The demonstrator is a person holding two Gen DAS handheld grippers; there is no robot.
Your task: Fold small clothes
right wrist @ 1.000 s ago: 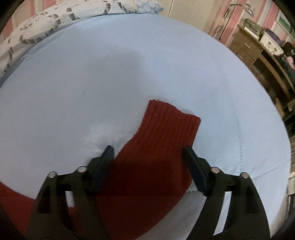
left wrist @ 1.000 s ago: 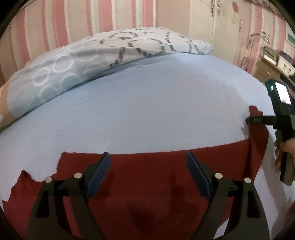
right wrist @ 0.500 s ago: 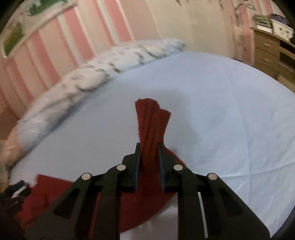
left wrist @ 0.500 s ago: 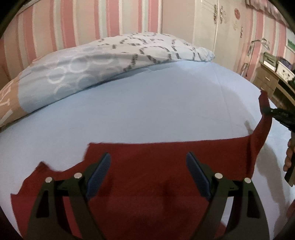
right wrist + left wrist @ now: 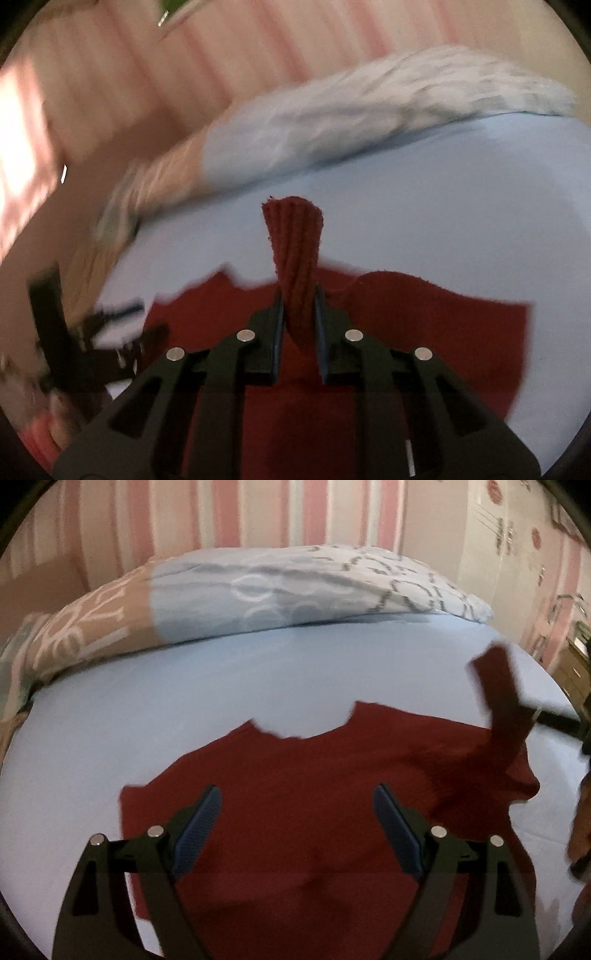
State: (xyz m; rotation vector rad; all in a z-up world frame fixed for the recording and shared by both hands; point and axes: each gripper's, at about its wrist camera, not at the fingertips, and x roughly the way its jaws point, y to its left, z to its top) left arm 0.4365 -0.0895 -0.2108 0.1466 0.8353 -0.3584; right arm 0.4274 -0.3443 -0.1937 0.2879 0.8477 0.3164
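The red sweater (image 5: 314,812) lay spread on the blue sheet (image 5: 184,701), below the patterned duvet (image 5: 277,590). The right gripper (image 5: 298,314) had just closed and pinched the ribbed cuff (image 5: 295,236), which stood up between its jaws, lifted off the bed. The left gripper (image 5: 295,812) hung spread wide over the sweater's body, gripping nothing.

Sweater (image 5: 314,812) lies on bed (image 5: 184,709), duvet (image 5: 277,594) behind it
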